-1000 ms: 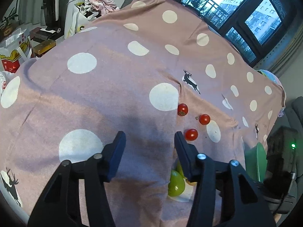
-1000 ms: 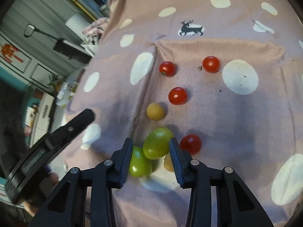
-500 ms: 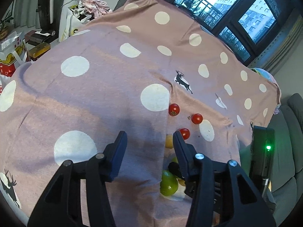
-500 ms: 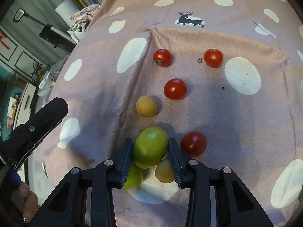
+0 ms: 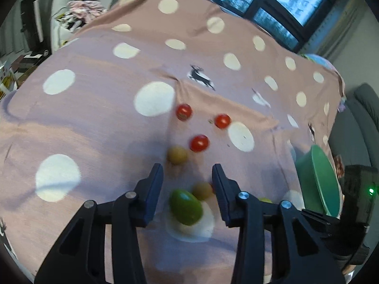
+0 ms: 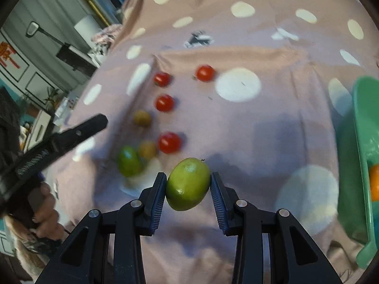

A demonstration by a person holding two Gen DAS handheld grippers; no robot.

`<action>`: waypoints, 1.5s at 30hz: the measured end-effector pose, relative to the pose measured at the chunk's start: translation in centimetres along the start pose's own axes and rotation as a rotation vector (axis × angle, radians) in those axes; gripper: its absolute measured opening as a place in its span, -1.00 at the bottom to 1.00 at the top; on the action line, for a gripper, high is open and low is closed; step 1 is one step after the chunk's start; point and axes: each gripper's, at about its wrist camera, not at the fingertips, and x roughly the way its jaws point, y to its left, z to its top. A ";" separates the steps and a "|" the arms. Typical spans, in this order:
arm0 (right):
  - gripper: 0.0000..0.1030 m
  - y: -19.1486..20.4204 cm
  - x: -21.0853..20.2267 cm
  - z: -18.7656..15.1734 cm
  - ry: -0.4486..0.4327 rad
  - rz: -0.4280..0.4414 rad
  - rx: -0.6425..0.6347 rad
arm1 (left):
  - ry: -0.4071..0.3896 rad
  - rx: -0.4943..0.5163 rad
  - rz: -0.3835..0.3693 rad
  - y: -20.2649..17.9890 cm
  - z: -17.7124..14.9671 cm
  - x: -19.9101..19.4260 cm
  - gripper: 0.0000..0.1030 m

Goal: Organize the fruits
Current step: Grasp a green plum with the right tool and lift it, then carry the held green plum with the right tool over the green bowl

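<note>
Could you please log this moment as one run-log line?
right hand-held gripper: shut on green fruit | left hand-held gripper: open, closing | green bowl: right

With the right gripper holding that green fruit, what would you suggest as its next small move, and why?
Probably carry it sideways toward the green bowl. The right gripper is shut on the green fruit, which hangs clear of the cloth, and the bowl, with an orange fruit already inside, sits at the right edge.

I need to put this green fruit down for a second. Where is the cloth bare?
Bare cloth lies between the red tomatoes and the green bowl, right of the held green fruit. The far cloth is also free. It is crowded left, around the second green fruit.
</note>
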 end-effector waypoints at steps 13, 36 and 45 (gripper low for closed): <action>-0.24 -1.9 0.3 -0.5 0.023 0.011 0.047 | 0.096 0.071 -0.049 -2.9 -1.9 2.2 -0.31; -0.23 -4.0 0.3 -0.4 -0.002 0.185 0.234 | 0.283 0.147 -0.216 -7.1 -5.1 4.9 -0.46; -0.23 -4.2 1.2 -0.5 0.026 0.159 0.235 | 0.292 0.153 -0.225 -7.5 -5.4 5.1 -0.41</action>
